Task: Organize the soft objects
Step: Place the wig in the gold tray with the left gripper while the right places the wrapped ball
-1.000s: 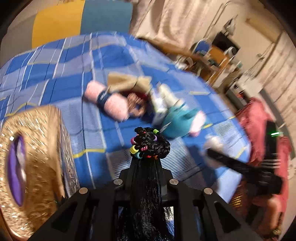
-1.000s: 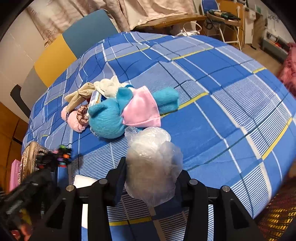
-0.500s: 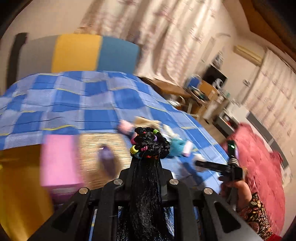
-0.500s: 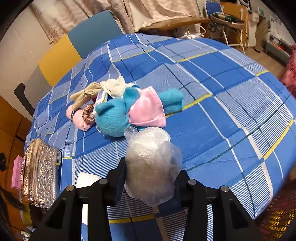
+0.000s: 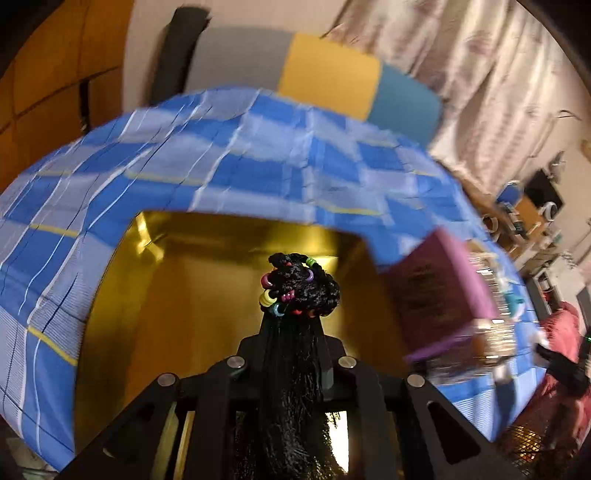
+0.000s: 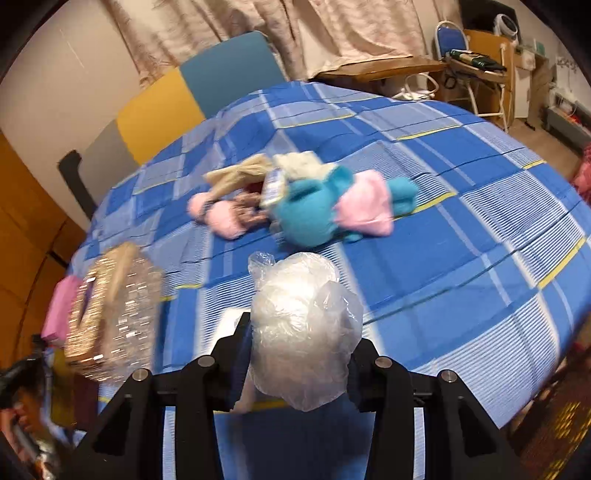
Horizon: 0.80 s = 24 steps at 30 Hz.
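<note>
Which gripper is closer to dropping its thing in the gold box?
Left. The left gripper holds the black hair bundle right above the open gold box. The right gripper holds its plastic bag above the bed.

A: Bed (image 6: 461,177) fills most of the right view. Blue checked cover, thin yellow lines.

B: Headboard (image 6: 229,70) behind it, padded panels: grey, yellow, teal. Plain pale wall (image 6: 74,55) to its left.

A: Patterned beige curtains (image 6: 354,26) hang full height behind the headboard.

B: Wooden desk (image 6: 384,68) at the far side, a blue folding chair (image 6: 448,37) beside it. Orange-brown wood panelling (image 5: 55,74) on the left. Warm indoor light; both views blurred.
</note>
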Available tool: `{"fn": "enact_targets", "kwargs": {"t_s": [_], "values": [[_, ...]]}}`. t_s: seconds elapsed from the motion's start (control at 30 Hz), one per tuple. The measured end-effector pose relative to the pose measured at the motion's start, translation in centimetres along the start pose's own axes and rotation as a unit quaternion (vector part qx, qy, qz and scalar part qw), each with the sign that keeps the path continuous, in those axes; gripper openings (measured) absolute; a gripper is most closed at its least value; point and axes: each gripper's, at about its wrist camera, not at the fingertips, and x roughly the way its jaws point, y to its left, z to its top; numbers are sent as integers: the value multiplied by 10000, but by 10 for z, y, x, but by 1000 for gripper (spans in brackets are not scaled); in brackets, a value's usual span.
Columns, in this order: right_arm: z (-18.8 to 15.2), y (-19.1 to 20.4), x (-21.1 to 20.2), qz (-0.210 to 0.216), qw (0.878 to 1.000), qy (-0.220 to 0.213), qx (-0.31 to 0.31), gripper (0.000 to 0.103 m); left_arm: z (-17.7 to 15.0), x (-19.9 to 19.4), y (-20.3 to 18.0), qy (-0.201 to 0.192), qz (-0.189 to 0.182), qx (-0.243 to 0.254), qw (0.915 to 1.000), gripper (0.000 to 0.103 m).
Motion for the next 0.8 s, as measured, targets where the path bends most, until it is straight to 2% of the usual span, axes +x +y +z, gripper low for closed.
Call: {"fn": "enact_targets", "kwargs": {"t_s": [0.17,0.37,0.4,0.43,0.5,0.53,0.6,0.7,0.8], "values": [[-14,56,-27,276,9989,-170,-346,44,6,26,43,187,315,-283,9989,15],[-29,139,-57,1116,9900,-231,-830,44,21,43,76,141,578,-566,9966,16],[-31,150,-61,1197,9883,-245,-913,44,24,46,81,122,600,-605,9963,21],[-33,169,-64,1360,9849,-238,-1045,44,26,48,85,125,697,-607,9956,32],[-37,197,-66,1641,9788,-173,-1212,44,30,50,90,188,974,-621,9931,39],[-40,211,-66,1791,9752,-121,-1298,44,30,47,93,169,982,-658,9928,44],[-49,242,-63,2060,9662,6,-1552,44,31,36,98,14,799,-738,9941,46],[-66,285,-48,2303,9545,270,-1874,44,33,10,106,-346,812,-756,9932,55],[-79,318,-17,2511,9458,716,-1930,44,25,-19,114,-746,699,-854,9911,55]]}}
